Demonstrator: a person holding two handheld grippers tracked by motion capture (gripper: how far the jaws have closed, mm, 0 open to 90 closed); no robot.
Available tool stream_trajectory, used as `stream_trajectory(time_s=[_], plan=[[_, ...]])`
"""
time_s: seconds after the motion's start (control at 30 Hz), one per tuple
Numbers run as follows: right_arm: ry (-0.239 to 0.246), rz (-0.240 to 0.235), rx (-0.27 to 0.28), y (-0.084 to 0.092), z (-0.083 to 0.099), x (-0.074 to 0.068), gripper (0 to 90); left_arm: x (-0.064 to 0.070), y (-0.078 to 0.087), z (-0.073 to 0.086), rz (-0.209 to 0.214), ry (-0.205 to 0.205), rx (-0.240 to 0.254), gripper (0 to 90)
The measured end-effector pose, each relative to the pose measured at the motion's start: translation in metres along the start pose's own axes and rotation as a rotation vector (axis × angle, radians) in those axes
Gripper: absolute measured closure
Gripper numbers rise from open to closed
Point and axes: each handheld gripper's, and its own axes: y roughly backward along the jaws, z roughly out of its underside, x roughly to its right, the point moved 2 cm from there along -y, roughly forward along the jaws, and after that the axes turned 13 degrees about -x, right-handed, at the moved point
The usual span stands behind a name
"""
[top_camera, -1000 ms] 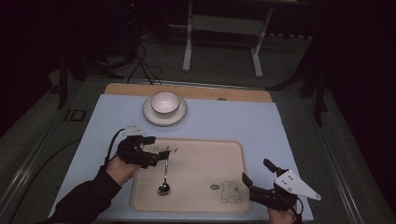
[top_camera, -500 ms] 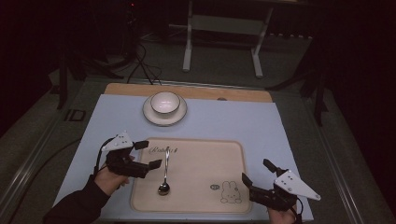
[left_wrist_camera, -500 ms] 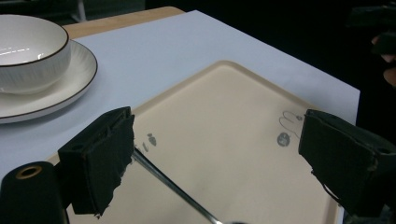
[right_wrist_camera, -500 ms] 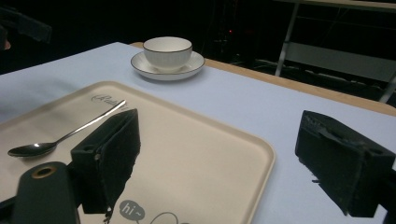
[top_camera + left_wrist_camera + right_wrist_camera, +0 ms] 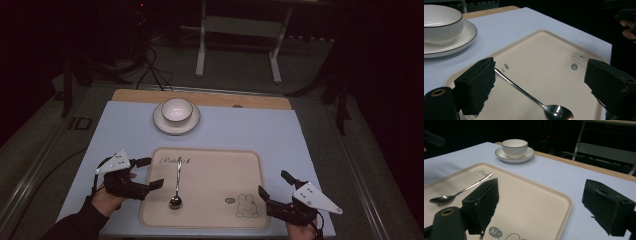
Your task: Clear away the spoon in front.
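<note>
A metal spoon (image 5: 177, 182) lies lengthwise on the left half of a beige tray (image 5: 215, 170), bowl end toward me. My left gripper (image 5: 152, 172) rests just off the tray's left edge, open and holding nothing. In the left gripper view the spoon (image 5: 524, 92) lies beyond the spread jaws on the tray (image 5: 544, 50). My right gripper (image 5: 272, 184) sits at the tray's near right corner, open and empty. The right gripper view looks across the tray (image 5: 536, 192) to the spoon (image 5: 461, 191). A white bowl (image 5: 176, 109) stands on a saucer (image 5: 176, 125) behind the tray.
A pale blue mat (image 5: 250, 130) covers the table, with a wooden strip (image 5: 260, 101) along its far edge. The tray carries a small rabbit drawing (image 5: 245, 205) near its right front. A metal stand (image 5: 202, 40) is on the dark floor behind the table.
My left gripper has drawn back to the left, from the spoon's handle to just off the tray's edge, and sunk lower. The spoon stays on the tray. The right gripper has kept still.
</note>
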Motion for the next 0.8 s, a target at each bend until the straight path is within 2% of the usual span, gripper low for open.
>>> stream_trajectory(time_s=[0.1,0.2,0.4,0.47,0.57,0.67,0.8], plan=[[-0.002,-0.001,0.0,0.0,0.0,0.0,14.0,0.0,-0.001,0.004,0.0,-0.02,0.0,10.0],[-0.002,-0.001,0.001,0.0,0.0,0.0,14.0,-0.002,-0.004,0.01,-0.002,-0.022,0.0,9.6],[0.0,-0.003,0.001,0.0,0.0,0.0,14.0,-0.006,-0.01,0.019,-0.041,-0.028,-0.02,9.6],[0.001,-0.006,0.005,0.001,0.0,0.001,13.9,-0.007,-0.01,0.021,-0.041,-0.017,-0.005,9.6],[-0.004,-0.009,0.006,0.001,0.001,0.002,13.9,-0.01,-0.01,0.024,-0.054,-0.031,0.019,9.6],[-0.008,-0.014,0.002,0.0,0.001,0.002,13.9,-0.016,-0.013,0.025,-0.023,0.007,0.041,9.6],[-0.006,-0.021,-0.005,-0.001,0.001,0.002,13.9,-0.022,-0.015,0.026,-0.024,0.032,0.037,9.5]])
